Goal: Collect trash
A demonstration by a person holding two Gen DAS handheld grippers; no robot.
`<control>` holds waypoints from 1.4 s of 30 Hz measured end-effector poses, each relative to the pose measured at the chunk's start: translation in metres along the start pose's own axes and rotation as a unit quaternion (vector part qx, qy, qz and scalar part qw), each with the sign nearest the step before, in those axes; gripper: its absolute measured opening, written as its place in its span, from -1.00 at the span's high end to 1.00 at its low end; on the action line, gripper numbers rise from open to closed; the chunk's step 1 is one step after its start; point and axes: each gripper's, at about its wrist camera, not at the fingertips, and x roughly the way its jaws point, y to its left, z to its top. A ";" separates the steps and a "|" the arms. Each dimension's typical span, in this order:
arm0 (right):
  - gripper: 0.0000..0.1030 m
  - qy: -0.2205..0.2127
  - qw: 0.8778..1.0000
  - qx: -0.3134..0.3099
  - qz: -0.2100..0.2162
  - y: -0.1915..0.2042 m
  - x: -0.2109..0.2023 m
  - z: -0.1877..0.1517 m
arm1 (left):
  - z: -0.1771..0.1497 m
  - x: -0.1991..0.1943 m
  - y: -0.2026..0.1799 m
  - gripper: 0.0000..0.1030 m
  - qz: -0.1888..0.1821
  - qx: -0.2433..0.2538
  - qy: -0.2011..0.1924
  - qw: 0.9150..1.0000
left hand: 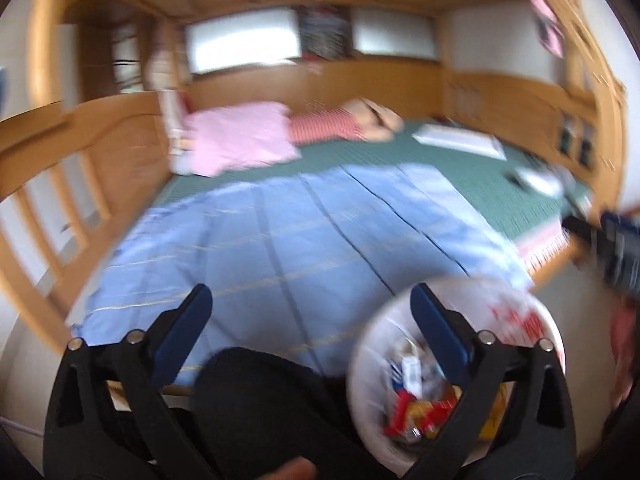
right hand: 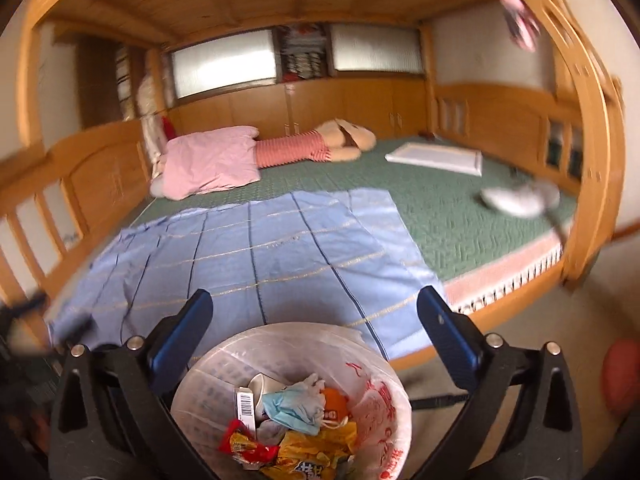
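Observation:
A white bin lined with a plastic bag with red print (right hand: 384, 364) stands on the floor by the bed. It holds wrappers, a blue face mask (right hand: 290, 406) and a paper cup. It also shows in the left wrist view (left hand: 372, 364). My right gripper (right hand: 316, 308) is open and empty, directly above the bin. My left gripper (left hand: 310, 300) is open and empty, to the left of the bin, over a dark knee (left hand: 256, 396). The left view is blurred.
A wooden bed frame (right hand: 100, 168) holds a green mattress (right hand: 460, 208) with a blue sheet (right hand: 260, 248), a pink pillow (right hand: 212, 160), a plush toy (right hand: 344, 138), a white board (right hand: 436, 158) and a whitish item (right hand: 516, 196). A red object (right hand: 622, 376) lies on the floor at right.

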 end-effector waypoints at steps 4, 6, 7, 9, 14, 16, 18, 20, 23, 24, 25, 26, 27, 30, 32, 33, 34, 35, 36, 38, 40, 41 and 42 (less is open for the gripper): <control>-0.93 -0.007 1.000 -0.015 0.017 0.017 -0.002 -0.001 | 0.009 -0.020 0.021 -0.93 0.028 -0.028 -0.026 0.999; -0.94 -0.009 1.000 -0.016 0.018 0.020 -0.002 0.000 | 0.010 -0.028 0.024 -0.93 0.038 -0.031 -0.032 0.998; -0.93 -0.008 1.000 -0.018 0.018 0.021 -0.001 0.001 | 0.012 -0.029 0.024 -0.94 0.040 -0.031 -0.034 0.998; -0.94 -0.009 1.000 -0.021 0.015 0.022 -0.002 0.000 | 0.014 -0.034 0.025 -0.94 0.035 -0.031 -0.038 0.998; -0.94 -0.014 0.999 -0.030 0.007 0.023 -0.004 0.001 | 0.016 -0.035 0.021 -0.94 0.027 -0.027 -0.043 0.998; -0.94 -0.016 0.999 -0.031 0.006 0.024 -0.006 0.001 | 0.016 -0.036 0.020 -0.94 0.026 -0.027 -0.042 0.998; -0.94 -0.017 0.999 -0.033 0.006 0.024 -0.006 0.002 | 0.015 -0.036 0.020 -0.94 0.023 -0.027 -0.041 0.999; -0.94 -0.016 0.999 -0.033 0.005 0.025 -0.006 0.001 | 0.016 -0.035 0.021 -0.94 0.023 -0.027 -0.041 0.999; -0.94 -0.014 0.999 -0.036 0.005 0.026 -0.005 0.001 | 0.016 -0.034 0.020 -0.94 0.022 -0.027 -0.040 0.999; -0.94 -0.014 0.999 -0.036 0.005 0.026 -0.005 0.001 | 0.015 -0.034 0.020 -0.94 0.021 -0.027 -0.039 0.999; -0.94 -0.014 0.999 -0.037 0.006 0.027 -0.005 0.001 | 0.015 -0.033 0.020 -0.94 0.021 -0.027 -0.037 0.999; -0.94 -0.014 0.999 -0.037 0.006 0.027 -0.005 0.002 | 0.015 -0.033 0.019 -0.94 0.021 -0.027 -0.037 0.999; -0.94 -0.014 0.999 -0.037 0.007 0.027 -0.005 0.001 | 0.015 -0.033 0.019 -0.94 0.021 -0.027 -0.036 0.999; -0.94 -0.013 0.999 -0.038 0.007 0.028 -0.004 0.001 | 0.015 -0.032 0.018 -0.94 0.019 -0.028 -0.035 0.999; -0.94 -0.012 0.999 -0.038 0.006 0.028 -0.004 0.001 | 0.015 -0.032 0.019 -0.94 0.019 -0.028 -0.034 0.999; -0.94 -0.012 0.999 -0.038 0.007 0.028 -0.004 0.001 | 0.015 -0.032 0.019 -0.94 0.018 -0.028 -0.033 0.999; -0.94 -0.012 0.999 -0.038 0.008 0.028 -0.003 0.001 | 0.014 -0.031 0.019 -0.94 0.018 -0.029 -0.033 0.999; -0.94 -0.011 0.999 -0.038 0.008 0.028 -0.003 0.001 | 0.015 -0.031 0.018 -0.94 0.018 -0.030 -0.032 0.999; -0.94 -0.011 0.999 -0.038 0.008 0.028 -0.002 0.001 | 0.014 -0.031 0.019 -0.94 0.017 -0.030 -0.031 0.999; -0.94 -0.010 0.999 -0.039 0.009 0.029 -0.002 0.001 | 0.015 -0.030 0.019 -0.94 0.017 -0.031 -0.030 0.999; -0.94 -0.009 0.999 -0.039 0.009 0.029 -0.001 0.000 | 0.014 -0.030 0.019 -0.94 0.017 -0.031 -0.029 0.999; -0.94 -0.008 0.999 -0.039 0.009 0.030 -0.001 0.000 | 0.014 -0.030 0.019 -0.94 0.017 -0.031 -0.029 0.999; -0.94 -0.007 0.999 -0.039 0.010 0.030 0.000 0.000 | 0.014 -0.030 0.019 -0.94 0.017 -0.031 -0.029 0.999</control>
